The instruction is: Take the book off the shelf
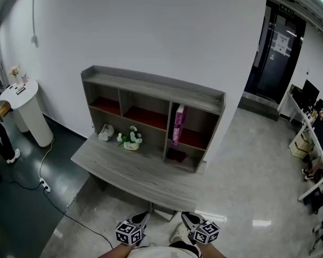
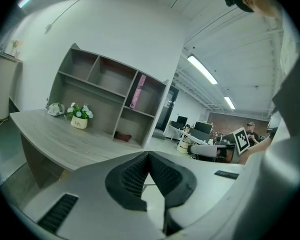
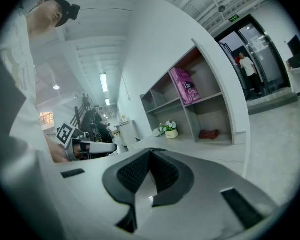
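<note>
Reaching in with left gripper [image 2: 149, 156] and right gripper [image 3: 150, 154] both closed tight and empty risks toppling the leaning book [image 1: 178, 124].

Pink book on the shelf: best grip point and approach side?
Pinch the pink book near its upper front edge, coming straight in from the open front of the shelf. It stands upright and thin at the left of the upper right compartment, with free space to its right, so jaws should probably straddle its thickness.
</note>
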